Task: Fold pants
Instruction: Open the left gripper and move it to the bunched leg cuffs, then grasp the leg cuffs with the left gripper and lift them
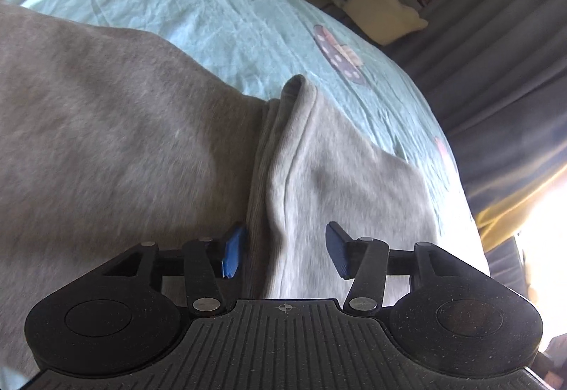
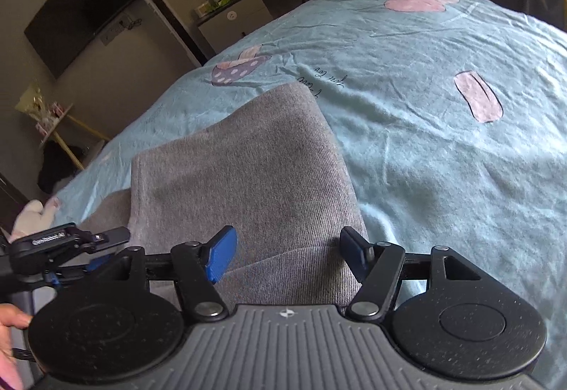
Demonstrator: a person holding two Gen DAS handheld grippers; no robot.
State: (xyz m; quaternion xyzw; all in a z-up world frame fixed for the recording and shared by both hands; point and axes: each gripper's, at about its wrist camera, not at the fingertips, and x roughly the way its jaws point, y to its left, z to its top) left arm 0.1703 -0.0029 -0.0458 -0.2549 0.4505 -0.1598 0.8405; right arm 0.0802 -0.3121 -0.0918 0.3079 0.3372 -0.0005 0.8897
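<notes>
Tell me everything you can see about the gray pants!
The pants are soft gray knit, like sweatpants, lying on the light blue bedsheet. In the right view they look folded over, one layer stacked on another, with a ribbed band nearest the camera. In the left view a raised fold stands up at a ribbed seam. The left tool and right tool are open, each with cloth between its blue fingers.

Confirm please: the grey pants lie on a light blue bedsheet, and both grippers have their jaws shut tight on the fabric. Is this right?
Not quite. The grey pants do lie on the light blue bedsheet, but both views show the jaws of the left gripper and the right gripper standing open, with fabric between them, not clamped.
</notes>
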